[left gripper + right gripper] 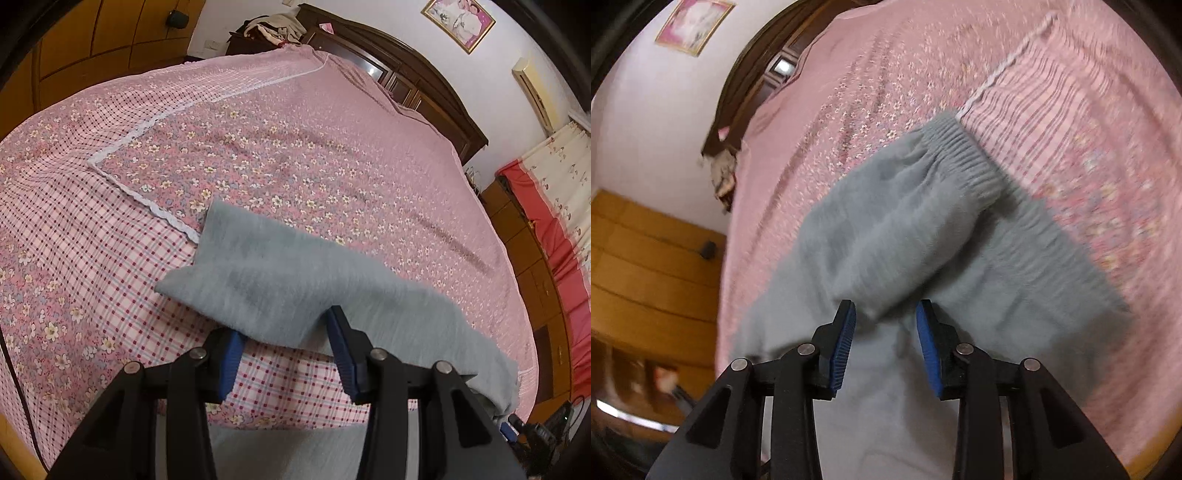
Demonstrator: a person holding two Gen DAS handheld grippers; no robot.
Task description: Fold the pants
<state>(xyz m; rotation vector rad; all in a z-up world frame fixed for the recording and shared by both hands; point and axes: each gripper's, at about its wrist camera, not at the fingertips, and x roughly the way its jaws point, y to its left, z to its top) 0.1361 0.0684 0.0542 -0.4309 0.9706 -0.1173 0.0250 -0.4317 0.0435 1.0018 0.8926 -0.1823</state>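
Here, the grey knitted pants lie partly on a pink floral and checked quilted bedspread, which covers a bed with a dark wooden headboard. In the left wrist view, the left gripper, with black arms and blue ribbed pads, has its jaws apart. A fold of the grey fabric sags across the gap between the tips, touching the right-hand pad, and checked cloth shows between the pads lower down; the pads do not press together on it, so the grip reads as released. In the right wrist view, the right gripper stands with its jaws parted over the pants. A bunched fold of the fabric hangs just above and between the tips, the pads not clamping it. The ribbed elastic waistband points away from this gripper toward the white lace seam of the bedspread. This view is blurred. A framed picture hangs on the white wall above the headboard
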